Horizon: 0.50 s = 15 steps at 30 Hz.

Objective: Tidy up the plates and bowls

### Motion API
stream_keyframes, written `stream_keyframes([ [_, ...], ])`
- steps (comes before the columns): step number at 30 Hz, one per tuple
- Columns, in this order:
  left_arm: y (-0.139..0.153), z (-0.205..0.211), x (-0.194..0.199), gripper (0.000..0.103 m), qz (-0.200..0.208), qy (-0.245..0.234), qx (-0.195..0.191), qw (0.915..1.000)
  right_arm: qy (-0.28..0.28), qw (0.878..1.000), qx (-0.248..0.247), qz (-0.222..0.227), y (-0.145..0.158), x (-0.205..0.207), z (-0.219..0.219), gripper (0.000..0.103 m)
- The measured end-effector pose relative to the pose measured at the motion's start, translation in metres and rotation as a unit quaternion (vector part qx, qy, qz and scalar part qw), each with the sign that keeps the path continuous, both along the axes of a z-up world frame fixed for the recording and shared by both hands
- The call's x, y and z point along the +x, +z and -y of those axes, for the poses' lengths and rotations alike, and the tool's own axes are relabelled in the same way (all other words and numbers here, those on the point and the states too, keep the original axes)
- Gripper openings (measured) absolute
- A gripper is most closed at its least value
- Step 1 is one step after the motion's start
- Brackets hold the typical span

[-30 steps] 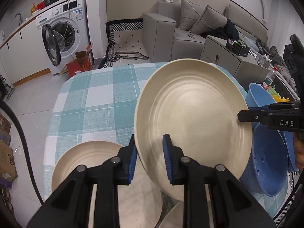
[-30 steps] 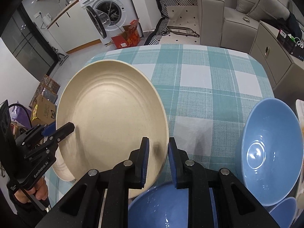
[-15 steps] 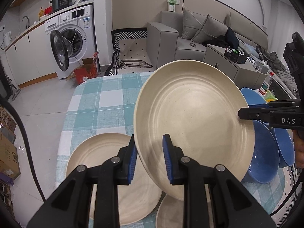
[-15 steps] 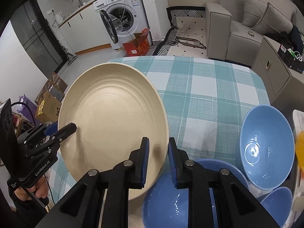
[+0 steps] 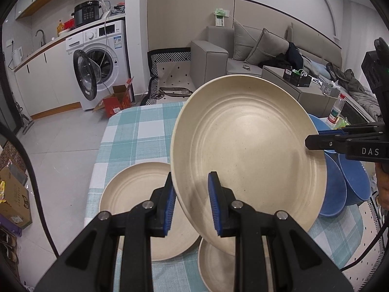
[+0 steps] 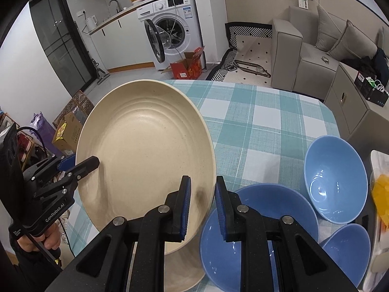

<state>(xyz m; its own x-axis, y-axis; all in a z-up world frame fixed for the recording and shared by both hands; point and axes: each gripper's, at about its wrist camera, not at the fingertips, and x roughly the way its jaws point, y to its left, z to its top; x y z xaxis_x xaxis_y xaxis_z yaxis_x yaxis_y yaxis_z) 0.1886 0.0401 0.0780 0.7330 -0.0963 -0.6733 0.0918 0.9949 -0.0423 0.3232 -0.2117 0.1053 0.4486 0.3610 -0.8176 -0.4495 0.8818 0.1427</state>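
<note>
Plate (image 5: pixel 245 150), cream and ridged, was what I held in both grippers at once, tilted and lifted clear above the table (image 5: pixel 136 126). My left gripper (image 5: pixel 192 204) clenched the plate's near rim, one blue pad under the rim and one on the upper face. My right gripper (image 6: pixel 203 203) gripped the opposite rim the same way, its jaws nearly closed with only the thin edge between the pads. In the left wrist view the right gripper's tips reached the plate from the right edge; in the right wrist view the left gripper showed at the plate's left rim, with a hand (image 6: pixel 41 238) on its handle.

Relative to the held plate, I saw the following. A second plate (image 5: pixel 136 209) lay flat on the table below and to its left, partly covered by it in the left wrist view. A third plate (image 5: pixel 214 265) lay under its near edge, only partly visible. Three blue bowls stood on its right side: one large bowl (image 6: pixel 257 231) just beside the rim that my right gripper held, a deeper bowl (image 6: pixel 335 180) further right, and a third bowl (image 6: pixel 347 250) near the frame's edge. The checked teal-and-white cloth beyond the plate carried nothing. A washer (image 6: pixel 172 24) with its door open stood far behind the plate, and a sofa (image 5: pixel 233 51) behind and to its right.
</note>
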Motion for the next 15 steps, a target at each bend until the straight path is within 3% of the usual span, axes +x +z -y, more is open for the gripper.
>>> stream_keyframes([
  [15, -0.002, 0.001, -0.042, 0.024, 0.018, 0.002, 0.01, 0.9998, 0.011, 1.0, 0.007, 0.016, -0.005, -0.042, 0.004, 0.02],
])
